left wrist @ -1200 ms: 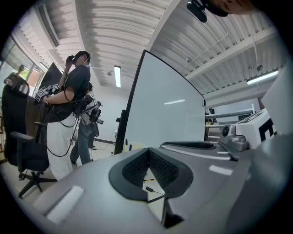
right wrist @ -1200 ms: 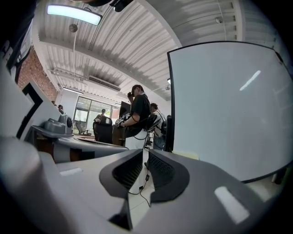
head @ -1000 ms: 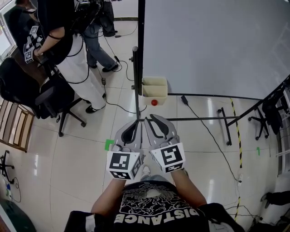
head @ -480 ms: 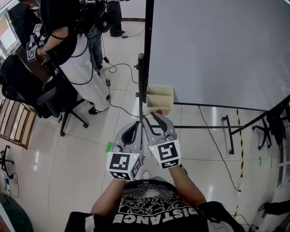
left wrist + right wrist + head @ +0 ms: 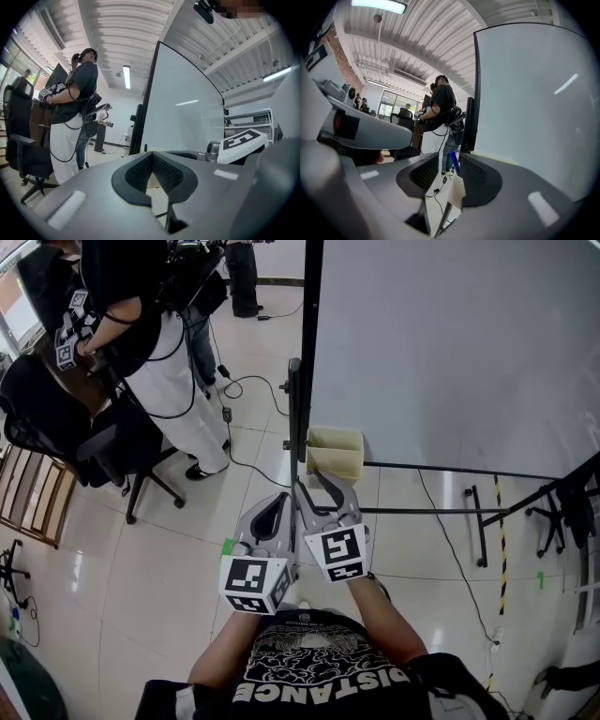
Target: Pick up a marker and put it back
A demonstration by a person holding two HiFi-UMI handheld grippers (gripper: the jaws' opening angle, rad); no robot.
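A blue marker [image 5: 453, 161] stands upright in the cream tray box [image 5: 335, 451] fixed to the whiteboard [image 5: 450, 343] stand. In the right gripper view the marker rises between the two pads, and the box [image 5: 457, 190] shows below it. My right gripper [image 5: 312, 482] reaches the box's near left corner. Its jaws are opening, with the marker in the gap and no pad visibly pressing on it. My left gripper [image 5: 284, 495] sits beside it, a little further back, tips together and holding nothing. In its own view the left gripper [image 5: 151, 153] is shut.
A person in a black top and white trousers [image 5: 159, 343] stands at the left beside a black office chair [image 5: 84, 437]. Cables trail over the tiled floor. The whiteboard's stand legs [image 5: 441, 512] run to the right, with a yellow-black strip [image 5: 500, 540] on the floor.
Both grippers have come closer to the whiteboard and its box. The right gripper has reached forward to the box, covering a red spot that showed there before.
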